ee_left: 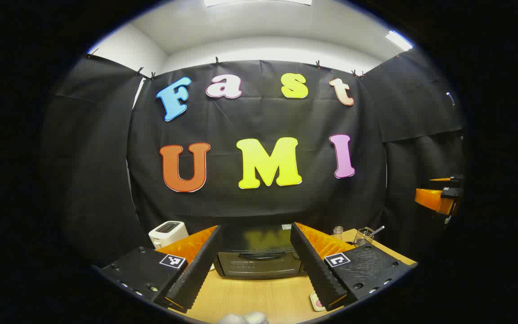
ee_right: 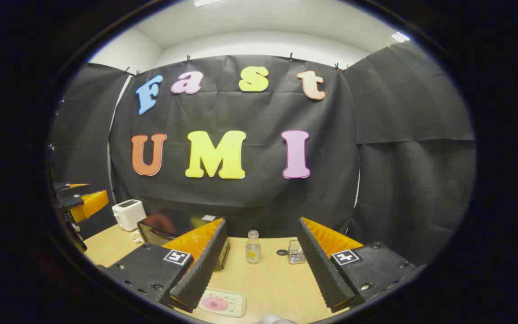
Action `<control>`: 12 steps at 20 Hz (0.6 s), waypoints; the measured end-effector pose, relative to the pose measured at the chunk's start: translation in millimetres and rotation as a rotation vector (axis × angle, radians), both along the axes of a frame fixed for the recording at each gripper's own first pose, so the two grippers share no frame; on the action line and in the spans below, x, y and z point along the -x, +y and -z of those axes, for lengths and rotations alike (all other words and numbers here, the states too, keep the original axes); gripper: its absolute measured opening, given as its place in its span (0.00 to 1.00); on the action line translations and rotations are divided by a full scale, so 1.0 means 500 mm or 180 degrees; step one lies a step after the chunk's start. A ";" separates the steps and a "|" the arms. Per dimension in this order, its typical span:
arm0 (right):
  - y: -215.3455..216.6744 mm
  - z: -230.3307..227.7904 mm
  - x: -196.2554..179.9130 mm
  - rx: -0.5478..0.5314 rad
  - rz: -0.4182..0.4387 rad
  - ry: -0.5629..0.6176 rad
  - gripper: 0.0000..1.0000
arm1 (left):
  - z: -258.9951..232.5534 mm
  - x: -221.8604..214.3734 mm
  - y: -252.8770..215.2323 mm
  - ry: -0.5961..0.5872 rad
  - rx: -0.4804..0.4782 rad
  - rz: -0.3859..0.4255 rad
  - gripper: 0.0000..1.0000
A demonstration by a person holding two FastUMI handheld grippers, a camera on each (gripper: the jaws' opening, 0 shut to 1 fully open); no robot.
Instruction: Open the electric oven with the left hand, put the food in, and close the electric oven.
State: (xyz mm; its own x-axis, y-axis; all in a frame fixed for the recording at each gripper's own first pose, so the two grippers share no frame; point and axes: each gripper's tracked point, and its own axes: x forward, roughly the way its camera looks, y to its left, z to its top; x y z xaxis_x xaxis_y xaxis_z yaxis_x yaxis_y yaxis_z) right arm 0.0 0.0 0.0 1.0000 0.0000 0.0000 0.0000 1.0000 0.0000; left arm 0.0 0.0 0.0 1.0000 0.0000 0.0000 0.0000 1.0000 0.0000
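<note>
The black electric oven (ee_left: 259,258) stands on the wooden table (ee_left: 259,297) with its door closed, straight ahead between my left gripper's fingers. My left gripper (ee_left: 252,294) is open and holds nothing, a short way in front of the oven. In the right gripper view the oven (ee_right: 169,229) sits at the left, partly hidden behind a finger. My right gripper (ee_right: 259,299) is open and empty above the table. A small tray with a pink food item (ee_right: 221,303) lies on the table just beside its left finger; the tray's edge (ee_left: 316,302) also peeks by the left gripper's right finger.
A white toaster (ee_left: 167,233) stands left of the oven. A small glass bottle (ee_right: 253,247), a wire holder (ee_right: 296,252) and a dark round lid (ee_right: 281,252) stand to the oven's right. The other gripper (ee_left: 439,198) hangs at the far right edge.
</note>
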 end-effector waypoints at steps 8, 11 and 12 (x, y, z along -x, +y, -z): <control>0.011 0.005 -0.015 0.0035 -0.0002 0.0047 0.99 | 0.012 -0.040 -0.002 0.0023 0.0038 0.0038 0.96; 0.011 0.009 -0.018 0.0039 0.0008 0.0080 0.99 | 0.027 -0.064 -0.007 0.0050 0.0073 0.0066 0.96; 0.007 0.011 -0.019 0.0049 0.0035 0.0102 0.96 | 0.030 -0.071 -0.009 0.0054 0.0083 0.0071 0.96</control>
State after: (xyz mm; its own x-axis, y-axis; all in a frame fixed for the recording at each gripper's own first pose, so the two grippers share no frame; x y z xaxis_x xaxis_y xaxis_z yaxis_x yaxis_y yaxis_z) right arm 9.3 3.4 -5.4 0.9994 -0.0112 -0.0318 0.0107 0.9998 -0.0157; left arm 35.7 -4.5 -15.1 0.9996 -0.0224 -0.0168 0.0220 0.9994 -0.0264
